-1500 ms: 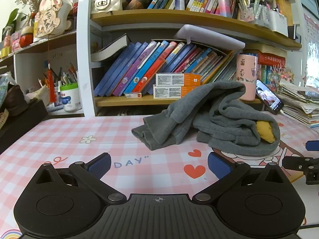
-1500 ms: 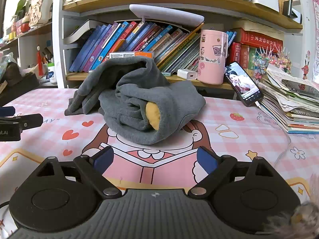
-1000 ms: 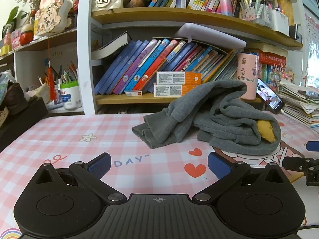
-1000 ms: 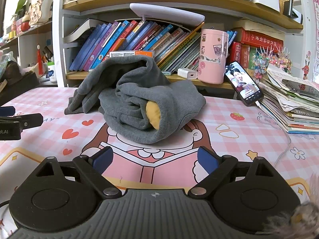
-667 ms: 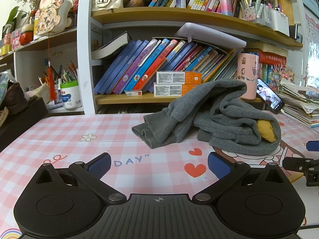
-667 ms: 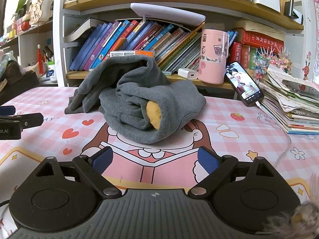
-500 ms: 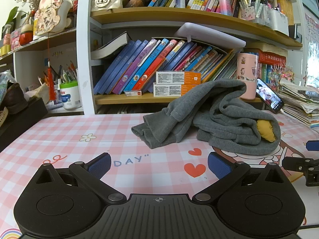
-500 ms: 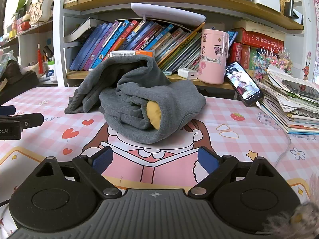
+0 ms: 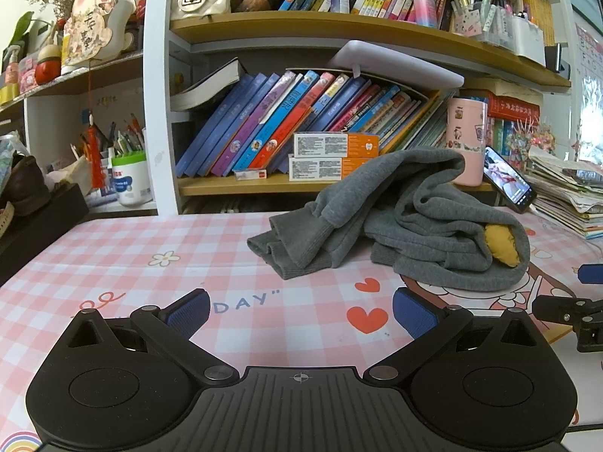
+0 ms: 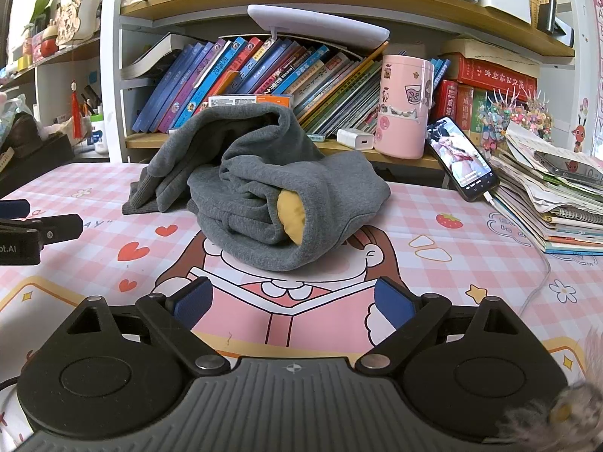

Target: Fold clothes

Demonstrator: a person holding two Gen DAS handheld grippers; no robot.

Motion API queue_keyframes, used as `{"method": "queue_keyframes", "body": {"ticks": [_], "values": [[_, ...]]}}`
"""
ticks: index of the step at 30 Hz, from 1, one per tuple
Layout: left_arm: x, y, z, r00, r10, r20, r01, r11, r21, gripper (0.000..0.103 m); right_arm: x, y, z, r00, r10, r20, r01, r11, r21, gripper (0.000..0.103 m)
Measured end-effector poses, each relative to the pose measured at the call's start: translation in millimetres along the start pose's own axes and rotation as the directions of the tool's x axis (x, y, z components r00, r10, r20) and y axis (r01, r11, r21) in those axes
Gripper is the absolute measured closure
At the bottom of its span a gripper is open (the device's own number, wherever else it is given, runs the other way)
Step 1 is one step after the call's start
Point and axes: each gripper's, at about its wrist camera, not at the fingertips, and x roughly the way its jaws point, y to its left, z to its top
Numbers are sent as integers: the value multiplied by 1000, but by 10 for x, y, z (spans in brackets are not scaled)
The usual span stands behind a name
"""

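Both the left gripper [image 9: 299,307] and the right gripper [image 10: 294,299] are shown with jaws spread wide and nothing held, short of the grey garment [image 10: 264,192], which is heaped, unfolded, in the middle of the pink checked table mat [image 9: 113,263] with a yellow lining [image 10: 291,216] exposed on its near right side. A pinch into the bunched heap is judged likely to catch several layers together, dragging the pile instead of spreading it, and a sweep to the far right could upset the propped phone [image 10: 461,158] or pink tumbler [image 10: 403,107]. "DAY" [image 9: 243,303] is read on the mat; the book spines are too small to read.
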Motion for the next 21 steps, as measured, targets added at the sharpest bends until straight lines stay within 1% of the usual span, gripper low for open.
{"method": "queue_keyframes", "body": {"ticks": [15,21], "values": [[-20,-16,1,1000,-5,14,5,1000,10,0,20,19,3,1000,5,-10,-5,1000,-14,10],[-10,-3,2,1000,-5,8,5,1000,4,0,24,28,-2,1000,7,-14,-7,1000,-23,9]]}}
